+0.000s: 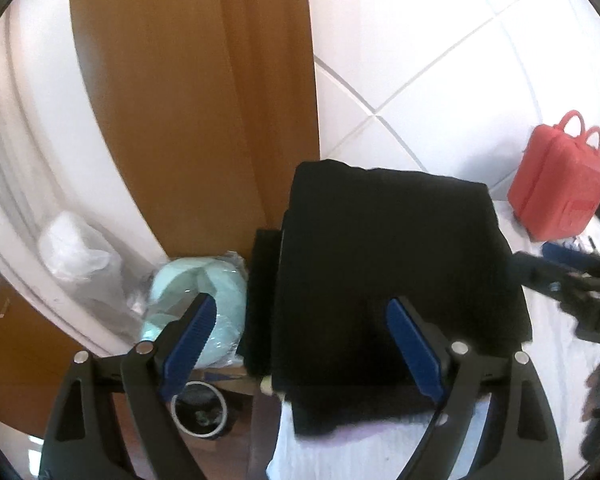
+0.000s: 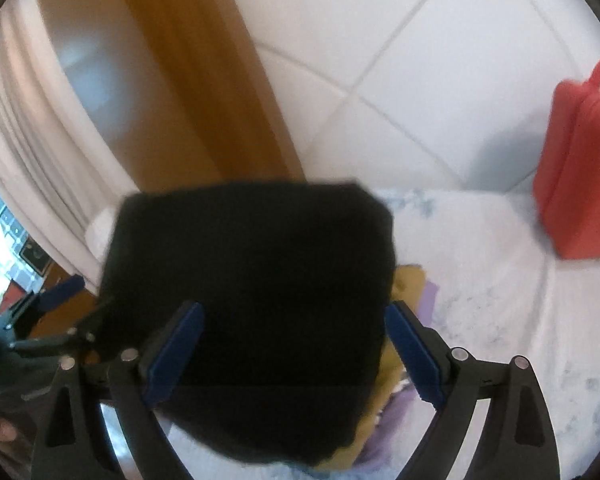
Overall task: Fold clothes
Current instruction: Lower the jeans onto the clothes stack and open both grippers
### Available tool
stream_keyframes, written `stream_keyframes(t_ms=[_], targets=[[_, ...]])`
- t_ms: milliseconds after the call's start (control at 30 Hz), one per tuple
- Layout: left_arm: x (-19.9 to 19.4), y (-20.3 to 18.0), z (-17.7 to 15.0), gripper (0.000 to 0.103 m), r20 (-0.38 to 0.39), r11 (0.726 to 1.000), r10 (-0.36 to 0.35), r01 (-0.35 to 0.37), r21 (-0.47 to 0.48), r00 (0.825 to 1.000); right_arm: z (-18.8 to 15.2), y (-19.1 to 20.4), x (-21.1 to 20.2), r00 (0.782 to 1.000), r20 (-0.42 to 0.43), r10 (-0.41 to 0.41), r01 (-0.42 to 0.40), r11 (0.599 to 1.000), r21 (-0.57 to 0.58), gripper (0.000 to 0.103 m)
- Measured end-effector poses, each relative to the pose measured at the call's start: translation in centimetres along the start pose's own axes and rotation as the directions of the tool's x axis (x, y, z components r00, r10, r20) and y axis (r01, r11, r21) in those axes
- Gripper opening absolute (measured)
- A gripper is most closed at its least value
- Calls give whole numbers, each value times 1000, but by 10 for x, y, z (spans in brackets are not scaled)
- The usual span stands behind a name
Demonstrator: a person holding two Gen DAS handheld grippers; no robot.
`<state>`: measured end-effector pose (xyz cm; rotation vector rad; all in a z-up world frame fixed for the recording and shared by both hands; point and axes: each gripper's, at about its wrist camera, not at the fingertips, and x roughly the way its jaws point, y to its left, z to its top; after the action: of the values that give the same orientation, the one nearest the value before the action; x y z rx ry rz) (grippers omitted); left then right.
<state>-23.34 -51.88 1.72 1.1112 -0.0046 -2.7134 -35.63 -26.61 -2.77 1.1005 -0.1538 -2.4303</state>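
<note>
Bedsheet (image 1: 556, 380) white | wall (image 1: 440, 60) tiled | black garment (image 1: 388, 264) folded | both jaws spread

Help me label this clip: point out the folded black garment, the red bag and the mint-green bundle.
folded black garment (image 1: 396, 264), left wrist view, middle of its top face.
red bag (image 1: 556, 184), left wrist view, centre of its front side.
mint-green bundle (image 1: 216, 284), left wrist view, its upper part beside the garment.

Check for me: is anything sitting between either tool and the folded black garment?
Nothing visible. The black garment lies folded on the white cloth, directly ahead of the open left tool and right tool. The red bag stands well off to the side.
</note>
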Motion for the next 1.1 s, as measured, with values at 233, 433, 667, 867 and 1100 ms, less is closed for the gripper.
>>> stream_keyframes(t_ms=[233,433,667,867,1100], targets=[[-37,-14,-34,88,15,999,-35,36,-25,999,-47,20,-57,998,-6,-58,58,995,-79,103],[-45,-31,-54,88,-41,998,-67,67,-6,997,-73,21,-63,996,-29,-87,85,994,-72,103],[-43,-40,-65,88,-86,994,-105,103,-25,991,-82,21,-65,991,-51,-121,118,991,-70,103],[-44,-41,-66,88,-89,994,-104,101,-33,991,-88,17,-63,990,-68,-123,118,990,-70,103],[-42,-40,-64,88,-90,994,-106,104,-33,990,-86,19,-62,991,-64,-120,116,991,-72,103]])
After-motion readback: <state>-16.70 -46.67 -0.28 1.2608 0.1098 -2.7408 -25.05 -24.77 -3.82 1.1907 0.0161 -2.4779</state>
